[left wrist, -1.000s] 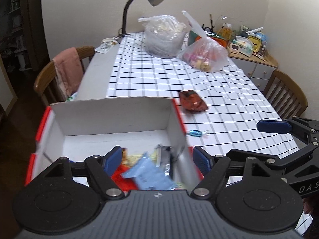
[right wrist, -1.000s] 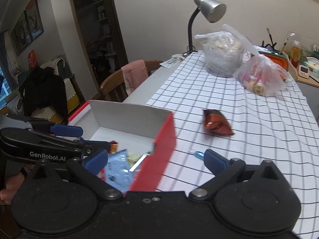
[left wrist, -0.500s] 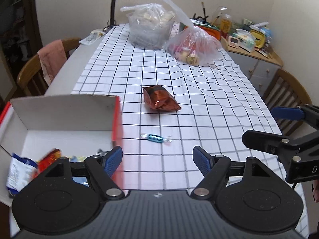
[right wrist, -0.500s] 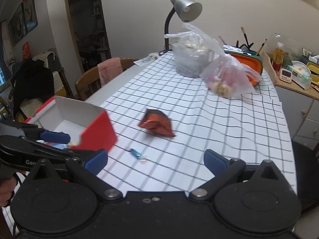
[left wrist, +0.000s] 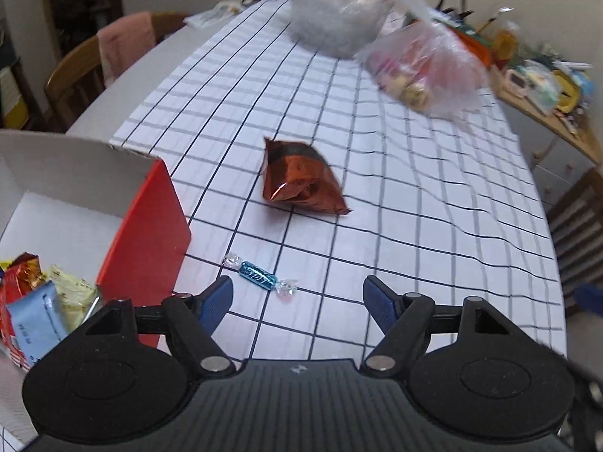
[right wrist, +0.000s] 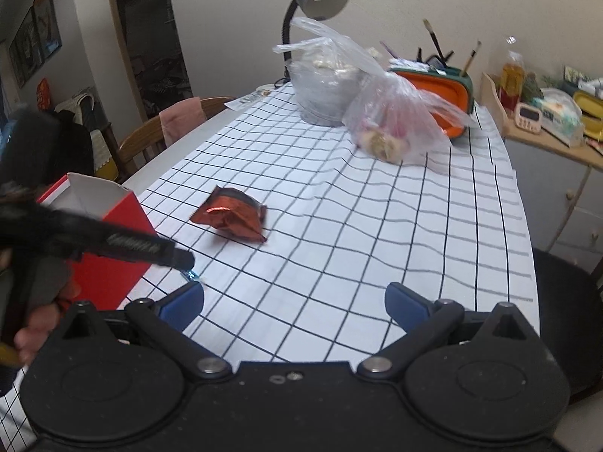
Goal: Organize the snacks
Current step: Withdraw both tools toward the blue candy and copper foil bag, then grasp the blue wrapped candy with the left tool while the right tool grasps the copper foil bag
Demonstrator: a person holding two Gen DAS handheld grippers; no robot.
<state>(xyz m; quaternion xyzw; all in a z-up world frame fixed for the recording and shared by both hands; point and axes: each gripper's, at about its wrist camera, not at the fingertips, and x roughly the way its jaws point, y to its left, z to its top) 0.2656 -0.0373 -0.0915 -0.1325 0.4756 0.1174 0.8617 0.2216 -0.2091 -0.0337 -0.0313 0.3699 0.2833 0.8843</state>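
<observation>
snacks (left wrist: pixel 41 301) in box (left wrist: pixel 150 222), left view only

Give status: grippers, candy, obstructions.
Left gripper open, jaws just narrowing, empty. Right gripper open, empty. Blue candy on cloth beside red box, just ahead of left fingers. Nothing in the way.

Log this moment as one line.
left tongs: open, closing, empty | near: blue-wrapped candy | right tongs: open, empty | red cardboard box: holds snacks
</observation>
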